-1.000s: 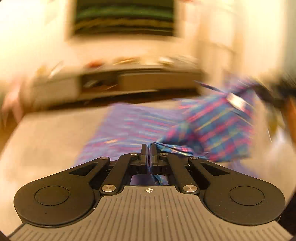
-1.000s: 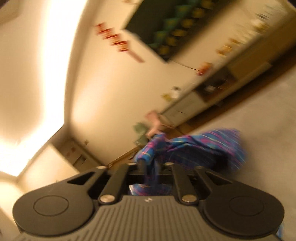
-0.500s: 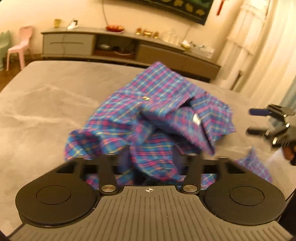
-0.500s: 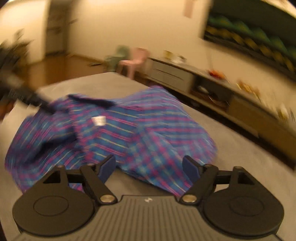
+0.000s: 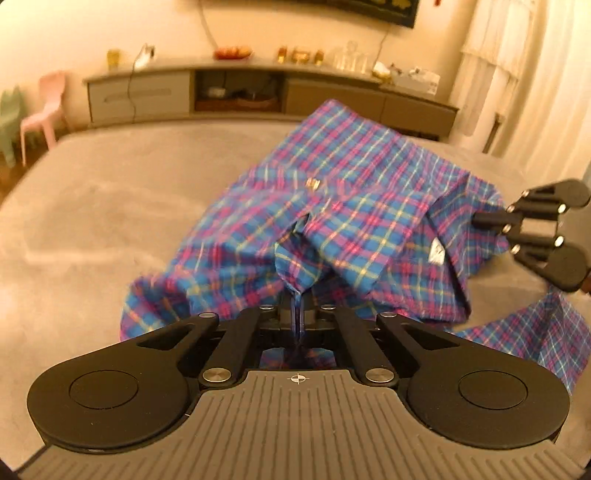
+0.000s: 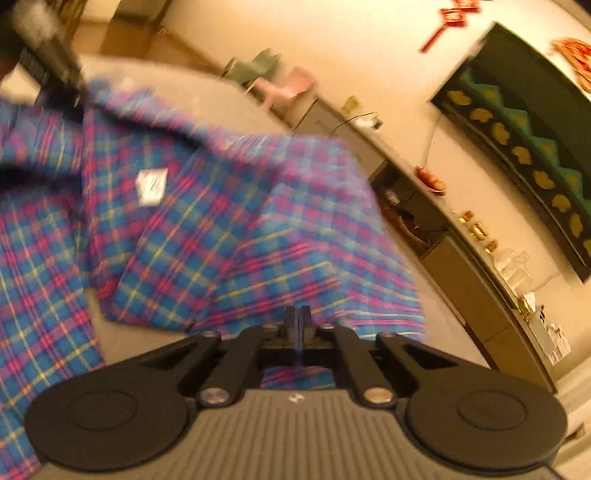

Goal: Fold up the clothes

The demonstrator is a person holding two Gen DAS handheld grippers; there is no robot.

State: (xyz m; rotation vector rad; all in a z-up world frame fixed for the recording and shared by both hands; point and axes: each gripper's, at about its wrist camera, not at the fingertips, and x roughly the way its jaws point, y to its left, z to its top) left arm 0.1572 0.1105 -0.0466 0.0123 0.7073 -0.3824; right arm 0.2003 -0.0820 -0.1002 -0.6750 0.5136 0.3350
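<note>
With the left gripper [image 5: 297, 314] and right gripper [image 6: 297, 325] each pinched fully closed on an edge of the rumpled blue-and-pink plaid cotton shirt [image 5: 354, 221] – bunched over the grey bed surface [image 5: 110, 206] – uneven tension between the 2 grips could twist the fabric or slip an edge free.

A long low cabinet [image 5: 258, 92] runs along the cream wall [image 5: 92, 29], carrying small ornaments, a bowl of fruit [image 5: 232, 52] and glassware. A dark framed picture [image 6: 524, 136] hangs above it, with a red knot ornament [image 6: 452, 18] beside it. A pink chair [image 5: 40, 107] and a green chair [image 5: 7, 118] stand at the cabinet's left end; pale curtains [image 5: 524, 74] hang at the right under warm light.
</note>
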